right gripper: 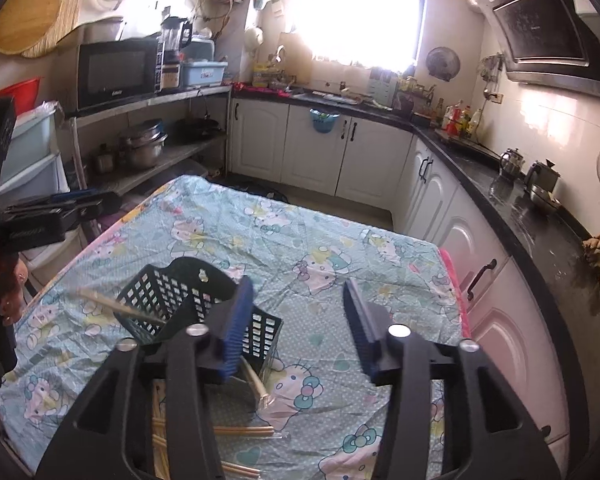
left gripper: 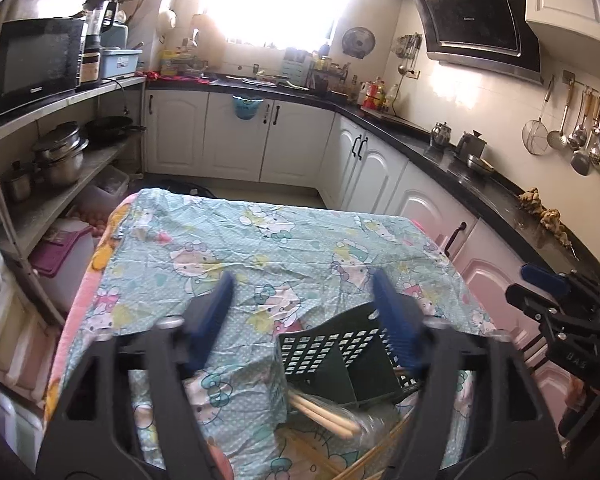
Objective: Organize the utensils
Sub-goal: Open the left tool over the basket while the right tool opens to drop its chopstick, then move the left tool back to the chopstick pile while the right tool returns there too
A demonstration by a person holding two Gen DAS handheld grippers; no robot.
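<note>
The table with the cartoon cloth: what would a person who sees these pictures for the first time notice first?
First the table under its pale blue cartoon-cat cloth, filling the middle of a kitchen. On it, near the cameras, stands a black lattice basket, with wooden chopsticks scattered on the cloth in front of it. The left gripper and the right gripper both hover open above the basket, holding nothing.

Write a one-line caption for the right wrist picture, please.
Right gripper, jaws open, above a black slotted utensil basket and loose wooden chopsticks on a cartoon-print tablecloth.
</note>
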